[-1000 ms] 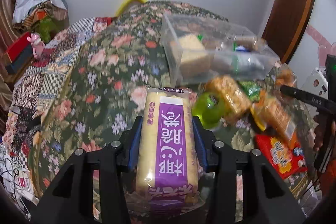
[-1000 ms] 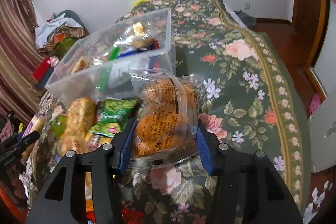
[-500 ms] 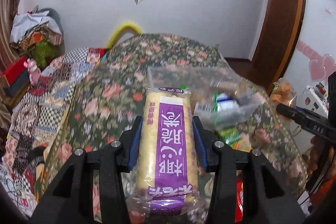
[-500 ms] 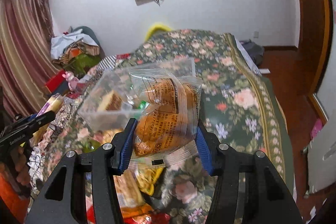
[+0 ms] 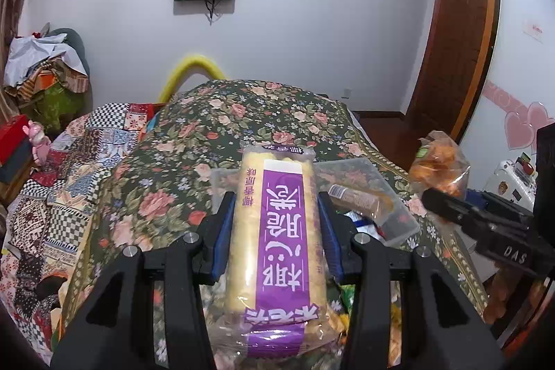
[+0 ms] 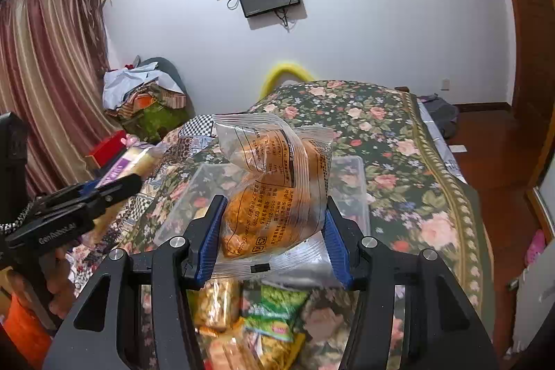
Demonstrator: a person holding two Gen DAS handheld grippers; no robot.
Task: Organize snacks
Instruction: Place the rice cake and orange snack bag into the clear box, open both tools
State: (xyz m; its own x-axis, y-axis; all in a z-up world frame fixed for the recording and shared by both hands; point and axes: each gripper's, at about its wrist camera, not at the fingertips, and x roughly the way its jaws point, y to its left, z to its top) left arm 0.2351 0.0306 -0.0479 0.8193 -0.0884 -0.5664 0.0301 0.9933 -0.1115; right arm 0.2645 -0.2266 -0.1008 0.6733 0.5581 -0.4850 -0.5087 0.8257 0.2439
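Nearest, we list our left gripper [image 5: 275, 227], clamped on a long purple-labelled wafer pack [image 5: 277, 231], and our right gripper [image 6: 274, 238], clamped on a clear bag of orange pastries [image 6: 277, 193]; both are held in the air. Below them, loose snack packets [image 6: 263, 318] lie on the floral bedspread [image 6: 399, 162]. Just beyond, the clear plastic bin [image 6: 350, 175] sits on the bed, already holding a few items. We judge the step is carrying both packs over the bin: lower each well inside the rim before releasing, one at a time, so neither snags the wall.
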